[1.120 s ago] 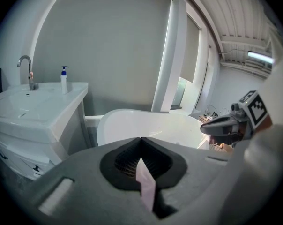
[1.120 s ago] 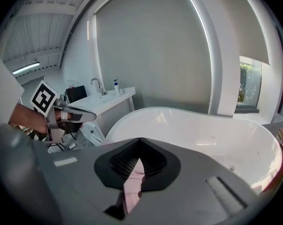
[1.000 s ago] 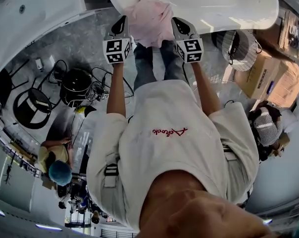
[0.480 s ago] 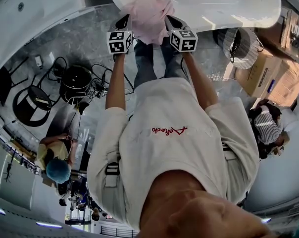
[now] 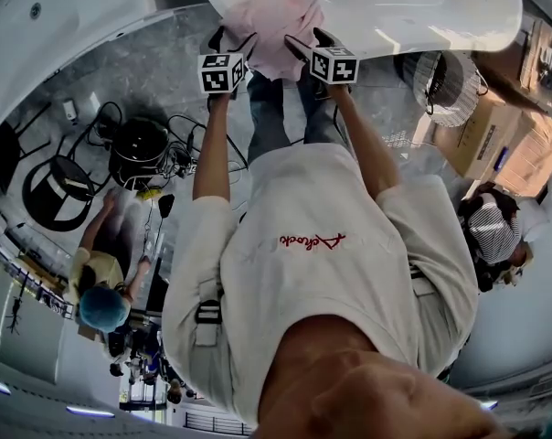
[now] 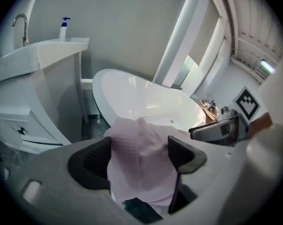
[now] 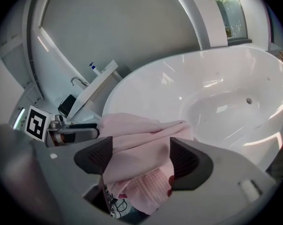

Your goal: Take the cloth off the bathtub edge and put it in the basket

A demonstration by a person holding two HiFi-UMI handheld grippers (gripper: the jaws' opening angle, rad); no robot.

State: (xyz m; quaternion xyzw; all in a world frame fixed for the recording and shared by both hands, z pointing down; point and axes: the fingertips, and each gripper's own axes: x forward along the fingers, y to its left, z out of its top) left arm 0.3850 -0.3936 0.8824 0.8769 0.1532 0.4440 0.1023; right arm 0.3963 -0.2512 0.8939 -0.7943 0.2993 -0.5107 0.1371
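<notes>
The pink cloth (image 5: pixel 274 26) drapes over the bathtub (image 5: pixel 395 27) edge. The left tool (image 5: pixel 228 42) and right tool (image 5: pixel 303 44) have just been opening; their spread jaws straddle its two sides unclamped, likely for an even lift toward the basket (image 5: pixel 445 80).

The cloth (image 5: pixel 274 27) is pale pink, and its weave shows a fine pattern of small squares. The bathtub (image 5: pixel 413 7) is glossy white. The left gripper (image 5: pixel 235 37) and the right gripper (image 5: pixel 305 39) have light grey bodies and dark grey ribbed jaw pads, and each has a cube with black-and-white square markers. The wire basket (image 5: pixel 445 85) is white. The person's shirt (image 5: pixel 313 291) is off-white with red script lettering, and the trousers (image 5: pixel 269 122) are dark blue. The floor (image 5: pixel 157 67) is grey with a marbled pattern. The cardboard boxes (image 5: pixel 509 144) are brown. The soap bottle (image 6: pixel 63 29) is white with a blue pump.
</notes>
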